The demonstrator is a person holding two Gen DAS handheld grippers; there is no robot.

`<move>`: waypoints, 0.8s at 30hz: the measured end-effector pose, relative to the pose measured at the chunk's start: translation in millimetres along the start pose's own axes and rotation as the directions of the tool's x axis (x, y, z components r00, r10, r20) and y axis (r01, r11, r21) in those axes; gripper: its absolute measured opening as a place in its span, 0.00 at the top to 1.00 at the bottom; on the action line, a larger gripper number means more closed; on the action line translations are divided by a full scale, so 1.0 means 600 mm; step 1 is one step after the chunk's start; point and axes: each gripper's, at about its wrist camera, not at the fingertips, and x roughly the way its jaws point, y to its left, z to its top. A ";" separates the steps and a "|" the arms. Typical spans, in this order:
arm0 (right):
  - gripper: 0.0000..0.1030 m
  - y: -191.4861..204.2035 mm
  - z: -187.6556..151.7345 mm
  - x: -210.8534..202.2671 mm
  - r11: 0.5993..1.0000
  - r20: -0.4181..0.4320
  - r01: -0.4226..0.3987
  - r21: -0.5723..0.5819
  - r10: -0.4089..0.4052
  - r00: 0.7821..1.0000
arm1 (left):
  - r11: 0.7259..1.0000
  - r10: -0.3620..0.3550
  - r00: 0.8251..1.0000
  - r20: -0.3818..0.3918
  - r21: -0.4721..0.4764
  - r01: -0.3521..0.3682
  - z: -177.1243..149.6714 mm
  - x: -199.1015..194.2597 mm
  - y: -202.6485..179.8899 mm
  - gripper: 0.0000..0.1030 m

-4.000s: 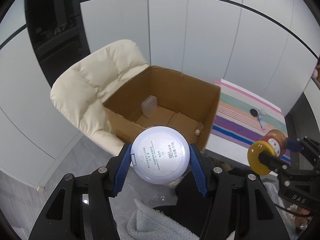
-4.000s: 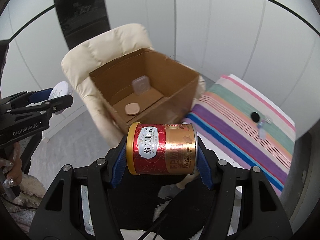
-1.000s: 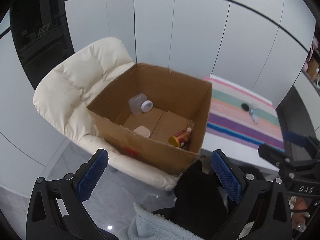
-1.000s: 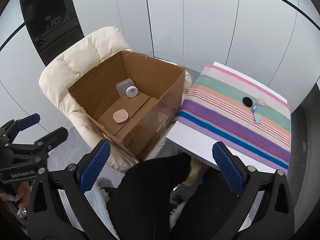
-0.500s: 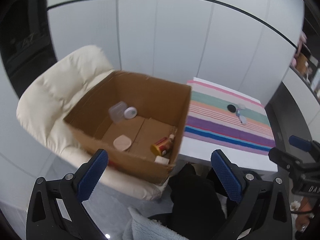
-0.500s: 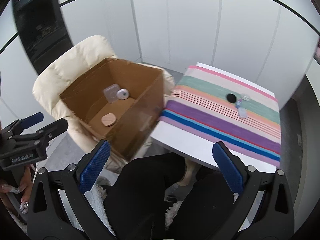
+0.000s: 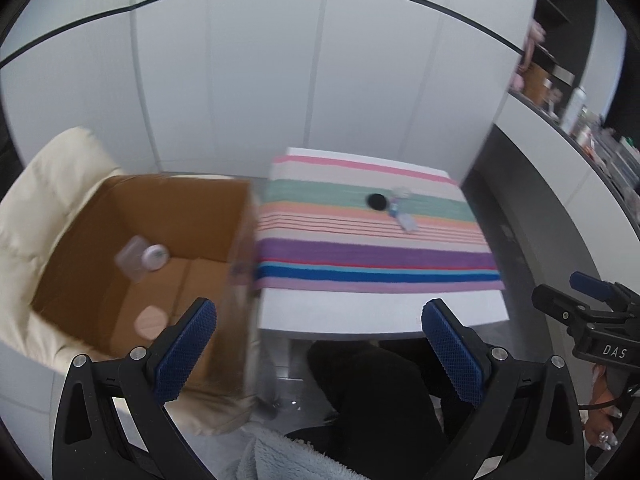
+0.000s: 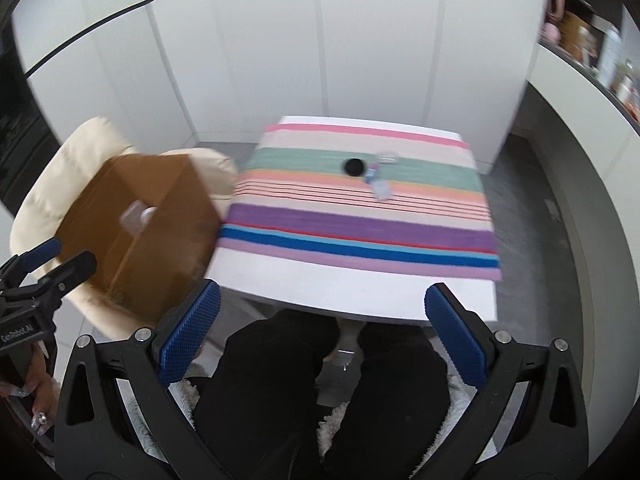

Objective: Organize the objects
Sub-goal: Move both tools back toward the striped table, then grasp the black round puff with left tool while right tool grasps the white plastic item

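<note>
My left gripper (image 7: 320, 344) is open and empty, held over the gap between the cardboard box (image 7: 132, 256) and the striped table (image 7: 372, 256). My right gripper (image 8: 320, 332) is open and empty, held in front of the table (image 8: 360, 240). The box sits on a cream chair (image 7: 36, 200) and holds a white round jar (image 7: 156, 257), a clear container (image 7: 130, 258) and a pink compact (image 7: 150, 322). On the table lie a black disc (image 7: 377, 201), a small bottle (image 7: 404, 220) and a clear lid (image 7: 401, 191).
White wall panels stand behind the table. A grey counter with bottles (image 7: 576, 108) runs along the right. The person's dark legs (image 8: 320, 392) are below the grippers. The other gripper shows at each view's edge (image 7: 592, 312) (image 8: 36, 276).
Both jars, held four seconds ago, now lie in the box. Since a second ago both views have swung right from the box toward the striped table. Both grippers stay open.
</note>
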 end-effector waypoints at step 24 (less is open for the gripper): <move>0.00 -0.203 0.024 0.141 0.986 -0.068 0.101 0.129 -0.093 0.993 | 0.995 0.040 0.995 -0.087 0.096 -0.032 0.126 0.192 -0.110 0.00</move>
